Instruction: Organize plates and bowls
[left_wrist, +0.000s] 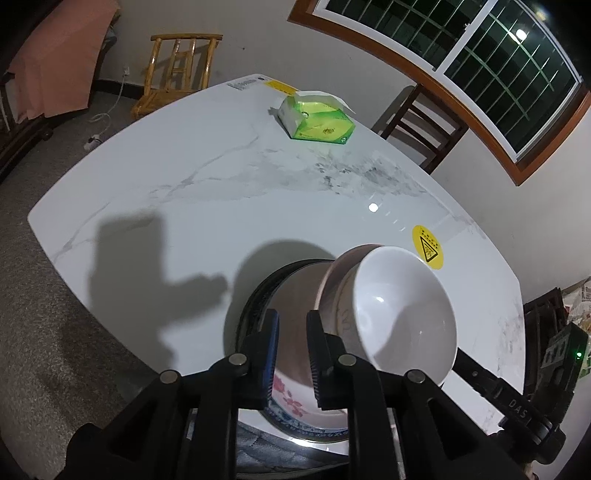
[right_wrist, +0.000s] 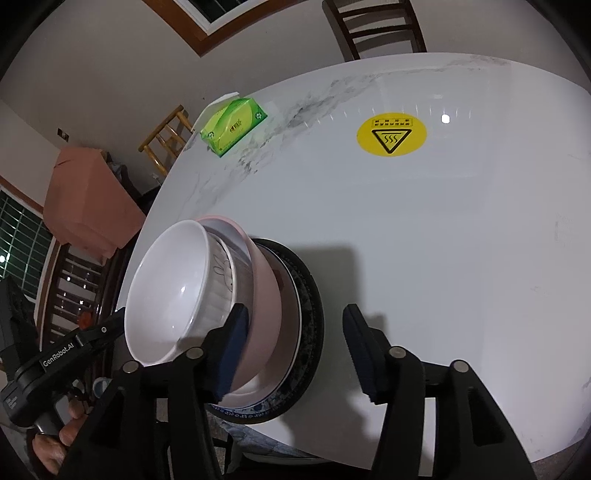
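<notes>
A stack of dishes stands at the table's near edge. A white bowl (left_wrist: 402, 306) sits on top, nested in a pink bowl (left_wrist: 340, 273). Under them lie a white plate with red flowers (left_wrist: 291, 391) and a dark blue-patterned plate (left_wrist: 258, 295). My left gripper (left_wrist: 291, 325) is narrowly open, its fingers over the flowered plate beside the bowls, gripping nothing visible. In the right wrist view the white bowl (right_wrist: 166, 291), pink bowl (right_wrist: 264, 295) and dark plate (right_wrist: 310, 314) show at left. My right gripper (right_wrist: 295, 325) is open, its left finger (right_wrist: 232, 350) against the pink bowl.
The white marble table (left_wrist: 221, 206) carries a green tissue box (left_wrist: 317, 122) at the far side and a yellow hot-surface sticker (left_wrist: 428, 247). Wooden chairs (left_wrist: 421, 122) stand beyond it. The left gripper's handle (right_wrist: 62, 354) shows at the right view's left.
</notes>
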